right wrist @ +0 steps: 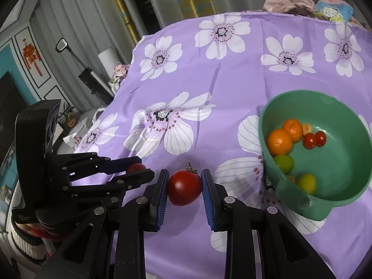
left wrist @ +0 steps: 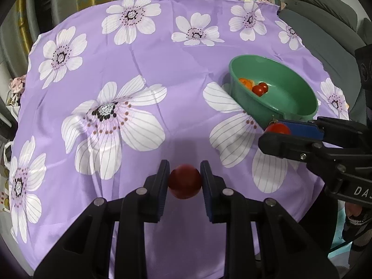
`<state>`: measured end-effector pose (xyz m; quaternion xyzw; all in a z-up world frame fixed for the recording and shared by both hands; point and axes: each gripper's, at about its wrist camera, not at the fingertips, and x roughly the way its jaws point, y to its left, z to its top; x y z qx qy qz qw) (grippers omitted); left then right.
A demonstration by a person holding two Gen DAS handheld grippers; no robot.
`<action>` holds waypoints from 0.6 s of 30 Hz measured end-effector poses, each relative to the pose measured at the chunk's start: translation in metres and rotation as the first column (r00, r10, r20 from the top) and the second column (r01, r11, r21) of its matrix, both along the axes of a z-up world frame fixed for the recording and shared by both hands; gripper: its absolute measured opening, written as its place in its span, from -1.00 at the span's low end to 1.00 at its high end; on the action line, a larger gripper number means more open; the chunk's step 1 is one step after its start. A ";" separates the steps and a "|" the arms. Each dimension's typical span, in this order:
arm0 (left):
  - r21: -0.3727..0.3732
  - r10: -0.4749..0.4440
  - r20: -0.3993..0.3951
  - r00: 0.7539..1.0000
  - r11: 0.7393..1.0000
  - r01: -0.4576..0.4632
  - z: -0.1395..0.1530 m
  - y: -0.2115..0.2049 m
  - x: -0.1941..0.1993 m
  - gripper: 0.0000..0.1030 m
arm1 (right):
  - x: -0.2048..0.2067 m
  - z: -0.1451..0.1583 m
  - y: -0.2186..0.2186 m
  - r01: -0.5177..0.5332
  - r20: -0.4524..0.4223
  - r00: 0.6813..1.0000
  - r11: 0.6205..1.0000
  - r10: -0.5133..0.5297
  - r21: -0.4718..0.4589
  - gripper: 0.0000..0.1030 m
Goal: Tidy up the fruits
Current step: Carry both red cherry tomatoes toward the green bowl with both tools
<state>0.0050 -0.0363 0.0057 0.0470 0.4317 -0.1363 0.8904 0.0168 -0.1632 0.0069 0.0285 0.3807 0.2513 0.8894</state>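
Beside the green plastic bowl on the purple flowered counter, the right gripper clamps a red stemmed tomato between its jaws, stem up. The left gripper grips a second round red tomato. Two oranges, two cherry tomatoes lie inside.

Hidden behind the near wall of the green bowl in the left wrist view: most of its fruit, only part of an orange and two cherry tomatoes showing. Half covered by the right gripper at right of frame: its red tomato. In the right wrist view, mostly masked by the left gripper at lower left: a second red tomato. Cut off by the lower left edge: a striped sleeve. Too small to identify: a pale fruit behind the oranges. Cut short at upper right: a cartoon-printed bag.
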 end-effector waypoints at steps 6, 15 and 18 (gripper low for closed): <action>0.012 -0.012 0.010 1.000 1.000 0.012 0.003 -0.014 0.005 -0.48 | 0.001 0.002 -0.015 0.027 0.009 1.000 0.999 -0.027 0.023 -0.43; 0.021 -0.036 0.011 0.999 0.999 0.036 0.005 -0.035 0.012 -0.48 | 0.003 0.004 -0.046 0.100 0.026 0.994 0.993 -0.102 0.056 -0.43; 0.015 -0.053 0.022 0.998 0.999 0.052 0.009 -0.043 0.016 -0.48 | 0.004 0.004 -0.059 0.134 0.032 0.990 0.989 -0.136 0.070 -0.43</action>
